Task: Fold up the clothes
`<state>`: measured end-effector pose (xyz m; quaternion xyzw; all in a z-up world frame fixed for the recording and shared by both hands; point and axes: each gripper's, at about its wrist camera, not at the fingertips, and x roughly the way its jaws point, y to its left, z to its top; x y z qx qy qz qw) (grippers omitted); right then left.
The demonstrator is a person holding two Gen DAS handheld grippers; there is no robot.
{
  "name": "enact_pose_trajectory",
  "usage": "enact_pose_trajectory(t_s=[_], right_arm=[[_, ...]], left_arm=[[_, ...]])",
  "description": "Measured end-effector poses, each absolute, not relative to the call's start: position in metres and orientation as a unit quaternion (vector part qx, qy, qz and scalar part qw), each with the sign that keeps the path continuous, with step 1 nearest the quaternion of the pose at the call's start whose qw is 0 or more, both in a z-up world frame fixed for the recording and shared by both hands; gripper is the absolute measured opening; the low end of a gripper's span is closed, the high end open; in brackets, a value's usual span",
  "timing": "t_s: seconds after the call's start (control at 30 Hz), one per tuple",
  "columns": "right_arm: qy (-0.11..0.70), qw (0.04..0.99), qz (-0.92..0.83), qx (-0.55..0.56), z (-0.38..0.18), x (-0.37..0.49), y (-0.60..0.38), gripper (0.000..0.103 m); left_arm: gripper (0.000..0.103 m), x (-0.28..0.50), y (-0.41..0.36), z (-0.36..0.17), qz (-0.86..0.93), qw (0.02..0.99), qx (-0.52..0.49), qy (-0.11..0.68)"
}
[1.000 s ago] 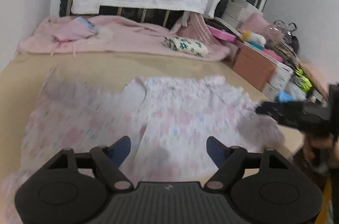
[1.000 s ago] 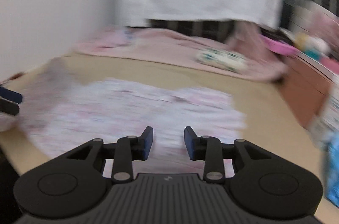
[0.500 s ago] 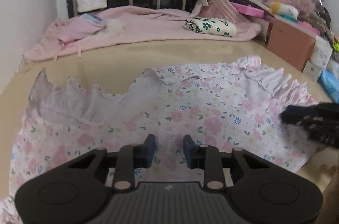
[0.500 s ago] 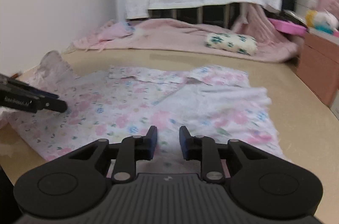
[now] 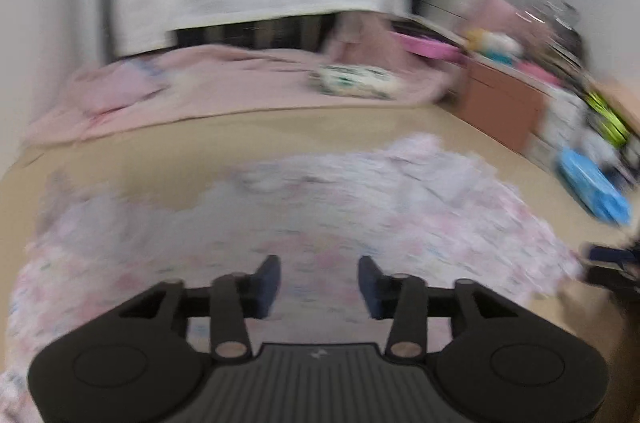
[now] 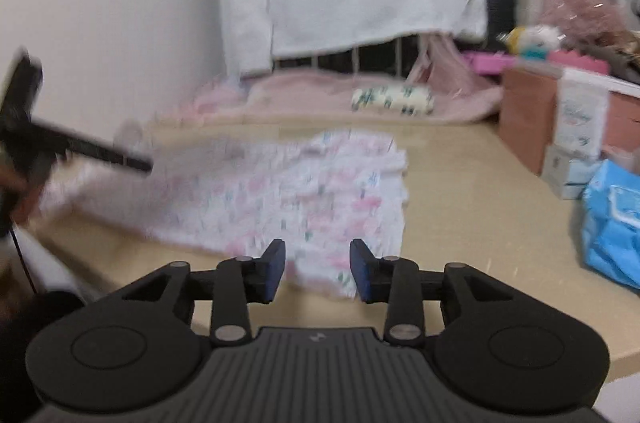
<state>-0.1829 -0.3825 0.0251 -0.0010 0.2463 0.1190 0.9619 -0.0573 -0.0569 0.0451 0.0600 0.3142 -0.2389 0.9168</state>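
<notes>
In the left wrist view, the left gripper (image 5: 319, 281) hung with its fingers wide apart over the flowery pink garment (image 5: 304, 223), which lay on the tan table (image 5: 168, 143). In the right wrist view, the right gripper (image 6: 317, 271) was also spread wide and held nothing, above the garment's near edge on the table.

No readable text, label or number anywhere; lettering on the white carton (image 6: 579, 115) too blurred.

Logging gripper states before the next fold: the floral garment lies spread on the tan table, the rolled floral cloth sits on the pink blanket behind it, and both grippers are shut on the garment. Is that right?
Not quite. Both wrist views show the left gripper and right gripper open, fingers apart, gripping nothing. The floral garment does lie spread on the tan table, with the rolled floral cloth on the pink blanket behind it.
</notes>
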Motion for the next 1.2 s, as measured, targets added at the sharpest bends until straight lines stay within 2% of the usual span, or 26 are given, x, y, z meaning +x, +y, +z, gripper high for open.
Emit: enact_pose_trajectory(t_s=[0.03,0.07,0.1,0.23,0.3,0.33,0.4,0.5,0.53,0.6,0.67,0.87,1.07,1.2], right_arm=[[0.257,0.959,0.114,-0.02,0.021,-0.176,-0.38,0.028],[0.263,0.958,0.105,-0.043,0.018,-0.172,-0.378,0.014],[0.262,0.958,0.09,-0.073,0.017,-0.169,-0.376,0.012],[0.243,0.959,0.091,-0.11,0.031,-0.176,-0.371,0.013],[0.224,0.958,0.139,-0.116,0.04,-0.181,-0.367,0.02],[0.221,0.951,0.168,-0.134,0.042,-0.181,-0.361,0.028],[0.224,0.933,0.217,-0.18,0.042,-0.174,-0.347,0.03],[0.236,0.904,0.262,-0.243,0.034,-0.158,-0.328,0.025],[0.241,0.895,0.268,-0.262,0.031,-0.154,-0.324,0.021],[0.249,0.878,0.277,-0.299,0.024,-0.15,-0.321,0.016],[0.245,0.864,0.275,-0.343,0.022,-0.151,-0.321,0.006],[0.256,0.827,0.229,-0.445,0.015,-0.148,-0.337,0.004],[0.281,0.828,0.2,-0.441,0.013,-0.146,-0.358,0.004],[0.271,0.865,0.209,-0.366,0.048,-0.136,-0.371,0.006]], left_arm=[[0.044,-0.058,-0.064,0.04,-0.24,0.914,0.077,0.319],[0.042,-0.06,-0.067,0.035,-0.237,0.912,0.086,0.324],[0.042,-0.061,-0.069,0.031,-0.234,0.91,0.093,0.329],[0.045,-0.07,-0.062,0.022,-0.224,0.912,0.088,0.331],[0.045,-0.069,-0.062,0.024,-0.231,0.91,0.073,0.337],[0.046,-0.068,-0.062,0.026,-0.24,0.907,0.062,0.341],[0.046,-0.067,-0.071,0.025,-0.253,0.903,0.064,0.341],[0.052,-0.069,-0.073,0.022,-0.252,0.905,0.074,0.335],[0.057,-0.07,-0.072,0.021,-0.251,0.906,0.077,0.332],[0.058,-0.072,-0.07,0.019,-0.247,0.909,0.082,0.327],[0.061,-0.073,-0.068,0.018,-0.243,0.911,0.087,0.321],[0.061,-0.076,-0.067,0.015,-0.234,0.916,0.093,0.312],[0.06,-0.081,-0.069,0.016,-0.238,0.915,0.086,0.313],[0.058,-0.056,-0.033,0.053,-0.29,0.887,-0.014,0.359]])
